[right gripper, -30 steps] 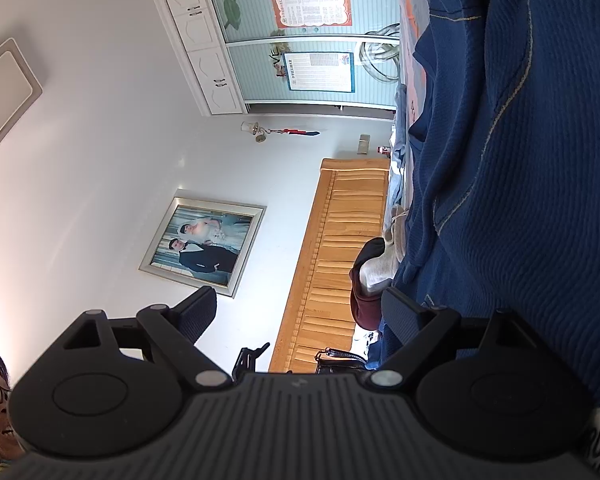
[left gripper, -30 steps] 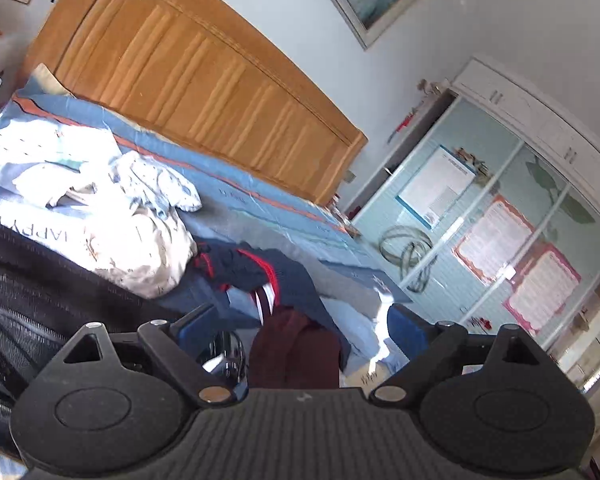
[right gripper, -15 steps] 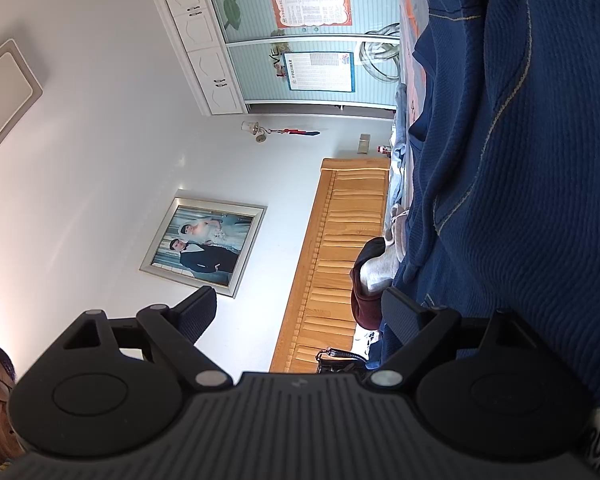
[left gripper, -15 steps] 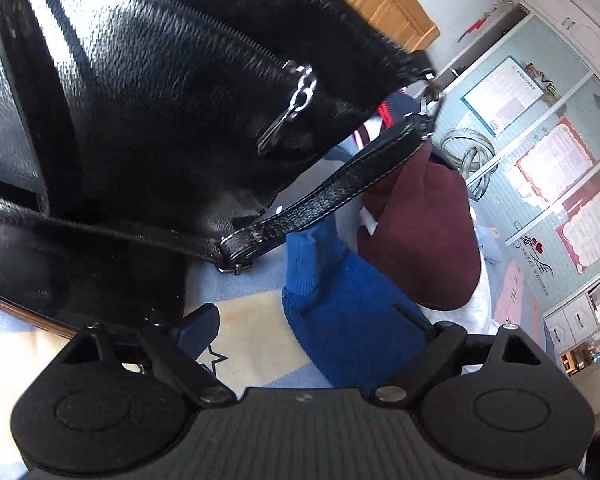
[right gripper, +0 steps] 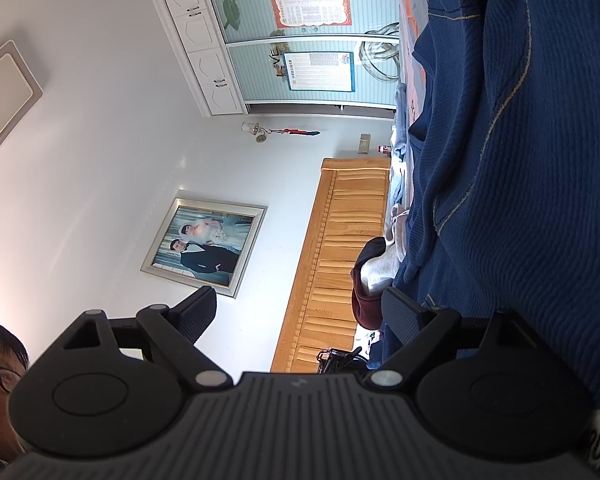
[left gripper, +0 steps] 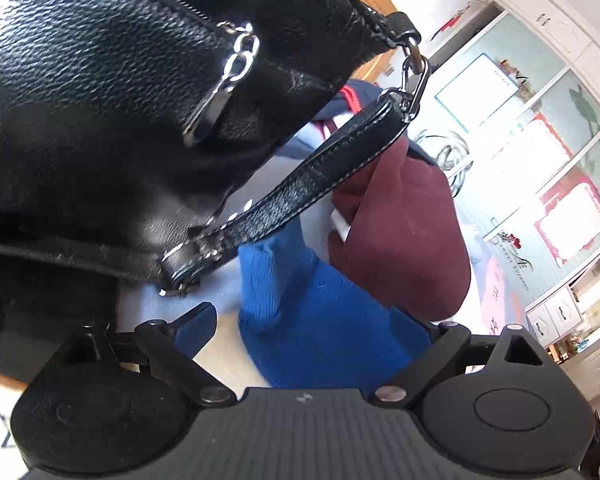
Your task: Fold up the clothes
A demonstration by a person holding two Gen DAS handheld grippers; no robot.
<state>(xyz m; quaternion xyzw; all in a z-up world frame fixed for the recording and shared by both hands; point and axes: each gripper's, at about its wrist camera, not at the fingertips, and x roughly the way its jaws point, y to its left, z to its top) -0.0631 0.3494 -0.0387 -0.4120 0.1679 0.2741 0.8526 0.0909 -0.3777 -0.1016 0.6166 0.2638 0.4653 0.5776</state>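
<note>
So compared to a second ago, the left gripper (left gripper: 304, 320) is sitting way lower now: the headboard and the whole pile of laundry were filling its view before, and now a black leather handbag (left gripper: 112, 112) is crowding the upper left, its strap (left gripper: 300, 188) slanting right across in front of the clothes. The right gripper (right gripper: 296, 308) isn't budging, same view as before. Counting clothes up close in the left view: one blue knit sweater (left gripper: 320, 320), one maroon garment (left gripper: 404, 240), and a bit of one navy piece with red trim (left gripper: 352, 98) peeking behind the bag, all lying on the bed. Left fingers (left gripper: 196, 322) are standing spread, with the sweater's cuff lying between them but not pinched. Right fingers (right gripper: 198, 312) are spread wide too, gripping nothing, with the sweater (right gripper: 520, 180) draping just beside one of them. One wooden headboard (right gripper: 340, 264), one framed photo (right gripper: 208, 240) and a wardrobe (right gripper: 300, 32) are filling the background.
</note>
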